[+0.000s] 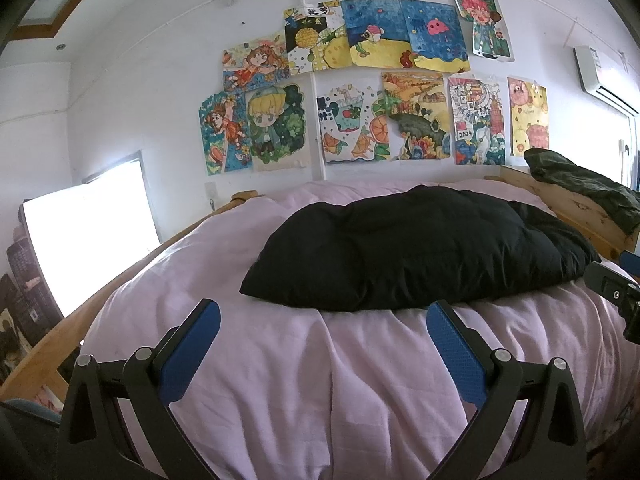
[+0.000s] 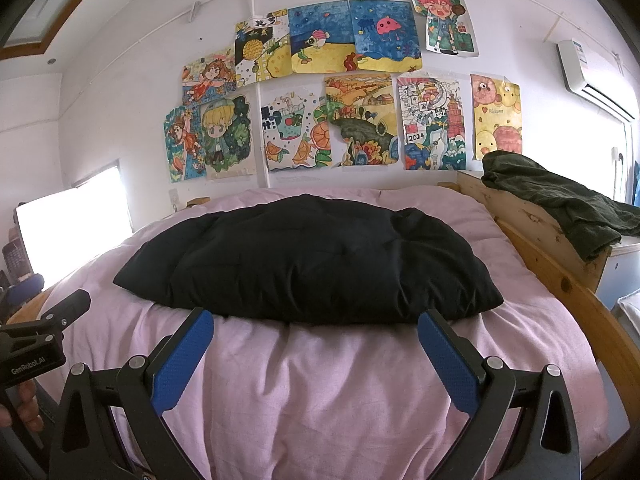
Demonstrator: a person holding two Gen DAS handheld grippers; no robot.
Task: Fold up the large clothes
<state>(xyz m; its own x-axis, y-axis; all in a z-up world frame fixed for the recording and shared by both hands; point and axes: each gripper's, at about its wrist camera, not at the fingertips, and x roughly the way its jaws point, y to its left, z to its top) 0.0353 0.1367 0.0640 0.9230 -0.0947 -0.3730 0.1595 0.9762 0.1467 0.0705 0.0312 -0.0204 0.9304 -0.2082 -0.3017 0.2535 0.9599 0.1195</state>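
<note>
**Both grippers held spread before a folded black garment**

Left gripper [image 1: 323, 322] is seen with its blue-padded fingers [image 1: 192, 350] spread wide apart, nothing held between them, poised over the pink bed cover [image 1: 304, 392]. The right gripper [image 2: 315, 330] is likewise spread, its blue pads [image 2: 450, 360] well apart and nothing gripped. In the left wrist view the right gripper appears at the right edge; in the right wrist view the left gripper [image 2: 74, 300] is seen at the left edge, with fingers of the person's hand [image 2: 28, 404] wrapped on its handle.

A black padded garment [image 1: 416, 248], folded into a thick, puffy bundle, is laid across the middle of the cover, just beyond both sets of fingertips and apart from them. Its near edge is seen resting on creased pink fabric.

A wooden bed frame [image 2: 560, 264] is shown along the right side, and a dark green garment [image 2: 560, 200] is draped over its end board. Colourful drawings [image 2: 360, 116] are fixed to the white wall behind the bed. An air conditioner [image 2: 592, 76] is mounted at the upper right, and a bright window [image 1: 92, 240] is seen at the left.
</note>
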